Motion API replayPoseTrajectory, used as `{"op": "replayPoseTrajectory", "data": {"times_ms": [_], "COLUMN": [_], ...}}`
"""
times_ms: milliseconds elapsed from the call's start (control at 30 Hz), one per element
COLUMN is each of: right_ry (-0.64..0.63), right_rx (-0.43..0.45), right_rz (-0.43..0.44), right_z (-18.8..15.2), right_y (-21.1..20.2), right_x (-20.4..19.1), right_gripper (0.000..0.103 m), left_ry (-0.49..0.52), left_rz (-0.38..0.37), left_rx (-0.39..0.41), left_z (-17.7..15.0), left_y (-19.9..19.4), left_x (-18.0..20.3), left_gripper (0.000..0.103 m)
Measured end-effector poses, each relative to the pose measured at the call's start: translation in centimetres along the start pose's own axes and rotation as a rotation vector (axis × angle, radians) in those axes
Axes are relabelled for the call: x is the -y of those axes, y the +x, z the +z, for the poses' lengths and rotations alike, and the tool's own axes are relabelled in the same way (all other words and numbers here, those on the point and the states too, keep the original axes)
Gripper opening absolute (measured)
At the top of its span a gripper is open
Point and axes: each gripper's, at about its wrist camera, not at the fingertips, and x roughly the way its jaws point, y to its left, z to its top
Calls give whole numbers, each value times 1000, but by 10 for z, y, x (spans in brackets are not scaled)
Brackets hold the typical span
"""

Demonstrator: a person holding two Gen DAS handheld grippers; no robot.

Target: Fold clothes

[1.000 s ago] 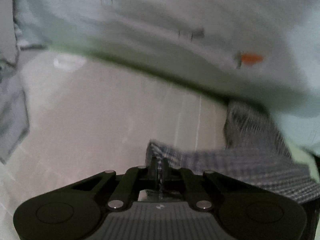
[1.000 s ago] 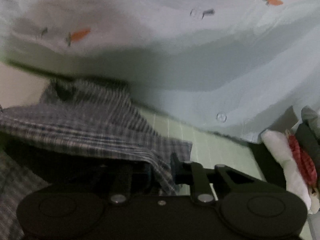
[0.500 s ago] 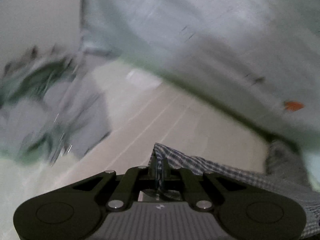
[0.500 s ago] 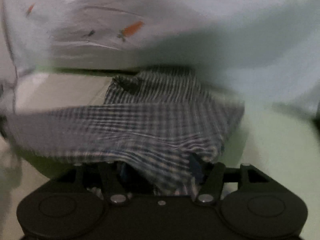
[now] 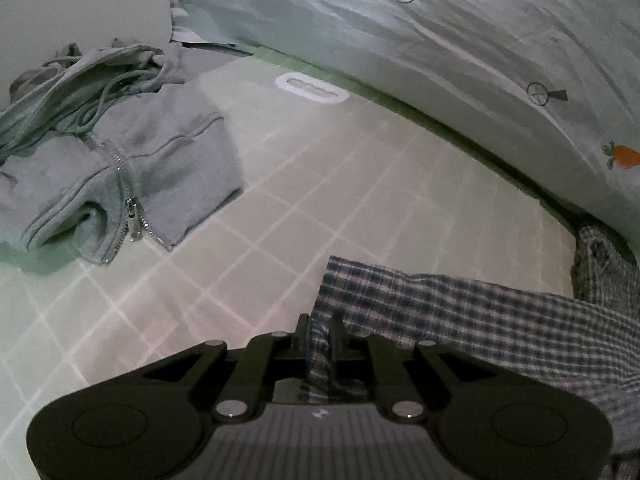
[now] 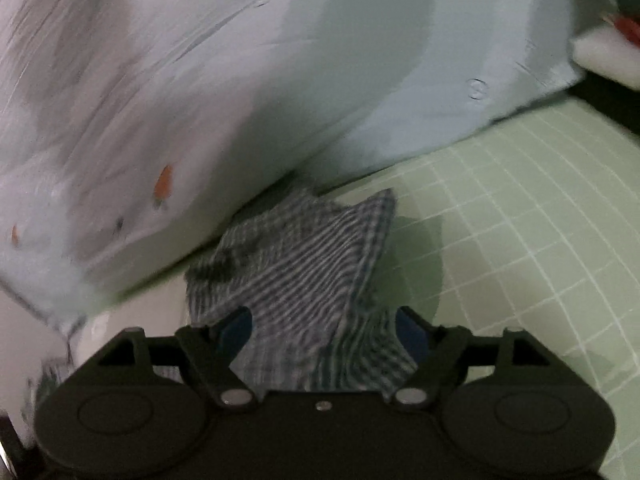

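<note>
Along the far side of the green gridded mat (image 5: pixel 304 184) we see a big pale blue quilt (image 5: pixel 420 36), soft and wrinkled, printed with small orange carrots and circled crosses; it bulges over the mat's edge and crowds the checked cloth from behind in both views. To the left lies a crumpled grey zip hoodie (image 5: pixel 132 160), its metal zipper (image 5: pixel 124 196) and drawstrings showing, well apart from the cloth we are handling. A white oval mark (image 5: pixel 313 88) sits on the mat near the quilt's edge. In the right wrist view a white and red object (image 6: pixel 608 48) shows at the upper right, too blurred for us to name. The task's thing, a thin blue and white checked garment (image 5: pixel 472 312), lies on the mat in front of the quilt, stretching from our left tool (image 5: pixel 320 334) off to the right, where its far part is rumpled against the quilt. Our left tool sits low over the mat with its fingers pressed together on a corner of the checked fabric. In the right wrist view the same garment (image 6: pixel 304 264) rises in a loose peak, and our right tool (image 6: pixel 324 330) has its blue-padded fingers (image 6: pixel 236 328) spread wide, with the fabric bunched between them but not pinched.
</note>
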Motion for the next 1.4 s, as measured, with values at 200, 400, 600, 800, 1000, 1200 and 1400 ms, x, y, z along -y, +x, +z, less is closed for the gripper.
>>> {"op": "replayPoseTrajectory", "data": {"times_ms": [200, 400, 600, 800, 1000, 1200, 1400], "right_ry": [-50, -25, 48, -111, -186, -171, -171], "right_rx": [-1, -62, -106, -3, -68, -127, -35], "right_rz": [-59, -70, -20, 19, -69, -160, -225], "right_z": [12, 34, 51, 77, 66, 60, 46], "right_y": [22, 74, 105, 104, 137, 159, 102], "right_x": [0, 7, 22, -4, -4, 4, 17], "right_gripper": [70, 67, 4, 2, 2, 40, 88], "left_ry": [0, -67, 60, 96, 75, 40, -3], "left_rz": [-13, -96, -99, -150, -134, -97, -100], "left_rx": [-1, -3, 1, 133, 155, 61, 39], "left_z": [1, 4, 6, 27, 36, 19, 13], "left_y": [-1, 1, 7, -14, -8, 15, 19], "left_x": [0, -1, 17, 25, 27, 19, 10], "left_gripper": [18, 60, 7, 6, 7, 9, 11]}}
